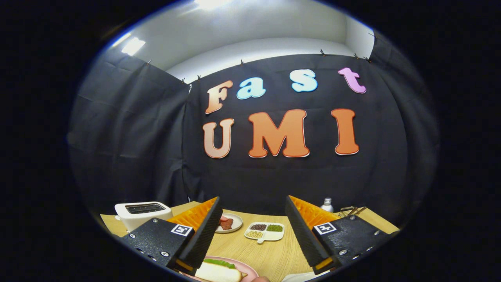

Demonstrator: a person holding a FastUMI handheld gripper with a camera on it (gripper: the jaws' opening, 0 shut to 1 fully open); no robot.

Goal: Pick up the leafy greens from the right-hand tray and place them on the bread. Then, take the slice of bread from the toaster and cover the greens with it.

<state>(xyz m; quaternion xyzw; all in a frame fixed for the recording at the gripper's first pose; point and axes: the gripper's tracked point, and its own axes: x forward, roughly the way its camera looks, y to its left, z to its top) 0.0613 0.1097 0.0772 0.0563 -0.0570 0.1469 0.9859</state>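
Tool (250,235): held released above the counter (270,254), fingers spread wide, nothing gripped. Leafy greens (219,262): laid on the bread (217,272) on a pink plate (250,270), beneath the left finger. Toaster (143,213): at the counter's far left corner. Divided dish (265,231): seen beyond the fingers.

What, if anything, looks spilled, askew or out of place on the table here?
Nothing stands out. The toaster, small plate and divided dish sit upright on the table, nothing spilled. The greens already lie on the bread. The gripper is open, holding nothing.
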